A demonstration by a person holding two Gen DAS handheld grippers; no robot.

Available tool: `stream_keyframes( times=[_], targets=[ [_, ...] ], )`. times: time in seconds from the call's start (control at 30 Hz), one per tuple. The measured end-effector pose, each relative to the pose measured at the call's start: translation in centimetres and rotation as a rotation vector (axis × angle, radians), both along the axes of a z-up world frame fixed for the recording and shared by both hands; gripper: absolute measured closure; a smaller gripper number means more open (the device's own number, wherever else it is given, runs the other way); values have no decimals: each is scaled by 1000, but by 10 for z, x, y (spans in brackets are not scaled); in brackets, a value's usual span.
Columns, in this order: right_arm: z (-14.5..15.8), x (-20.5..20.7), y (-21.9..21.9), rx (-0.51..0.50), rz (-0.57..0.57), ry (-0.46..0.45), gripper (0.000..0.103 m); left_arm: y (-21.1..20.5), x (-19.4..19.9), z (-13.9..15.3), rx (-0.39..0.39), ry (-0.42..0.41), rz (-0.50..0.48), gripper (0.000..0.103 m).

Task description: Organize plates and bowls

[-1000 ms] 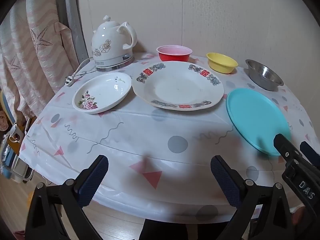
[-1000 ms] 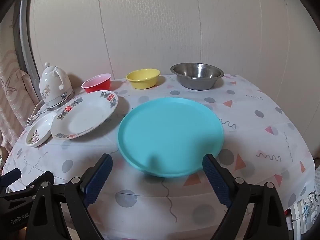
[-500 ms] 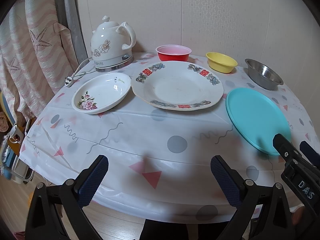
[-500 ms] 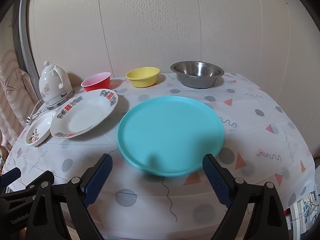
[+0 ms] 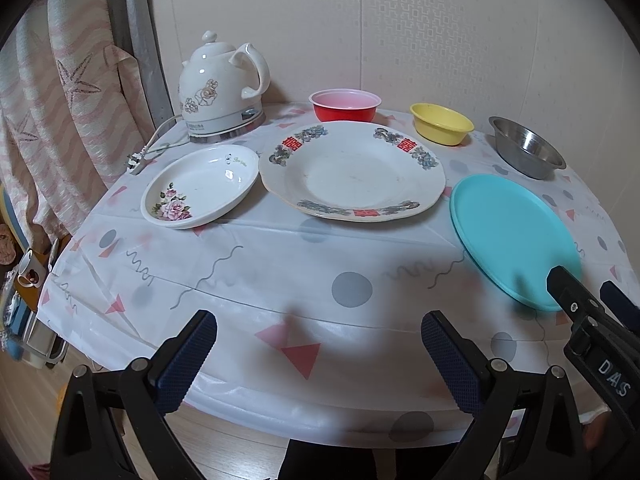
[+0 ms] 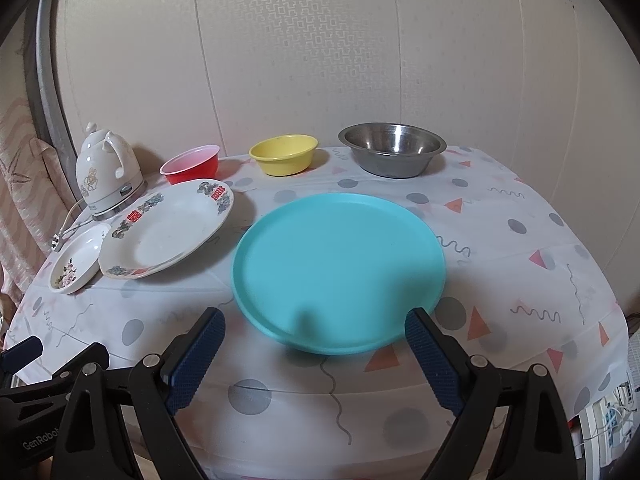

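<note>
Blue-padded left gripper [image 5: 318,354]: jaws spread wide, holding nothing — it hangs over the near edge of the surface [image 5: 260,280], facing the white plates, likely because those fall to this side.
Right gripper [image 6: 316,346]: jaws equally wide and empty, squared up to the near rim of the teal plate [image 6: 338,268], which looks like the first pick.
Middle row: small rose-patterned dish [image 5: 200,186], large white plate with red characters [image 5: 354,170] and the teal plate lie flat, side by side — nothing stacked yet.
Back row: red bowl [image 5: 345,105], yellow bowl [image 5: 441,129] and steel bowl [image 5: 526,152] stand apart along the wall, upright and unnested.
Far corner: a white electric kettle [image 5: 220,88] sits clear of the dishes.
</note>
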State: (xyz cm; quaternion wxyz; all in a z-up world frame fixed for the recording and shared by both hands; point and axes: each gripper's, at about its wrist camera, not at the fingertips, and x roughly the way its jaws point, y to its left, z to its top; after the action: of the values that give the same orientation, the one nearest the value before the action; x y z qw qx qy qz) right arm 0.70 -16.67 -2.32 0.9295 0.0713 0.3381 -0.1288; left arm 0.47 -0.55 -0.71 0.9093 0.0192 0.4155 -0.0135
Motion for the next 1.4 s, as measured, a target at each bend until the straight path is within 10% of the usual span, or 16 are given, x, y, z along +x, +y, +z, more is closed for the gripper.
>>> stream_keyframes(
  times=[1.4],
  targets=[
    [-7,8,-1,24,-12,23,10,10,17,-3,-2,24,24,0]
  ],
)
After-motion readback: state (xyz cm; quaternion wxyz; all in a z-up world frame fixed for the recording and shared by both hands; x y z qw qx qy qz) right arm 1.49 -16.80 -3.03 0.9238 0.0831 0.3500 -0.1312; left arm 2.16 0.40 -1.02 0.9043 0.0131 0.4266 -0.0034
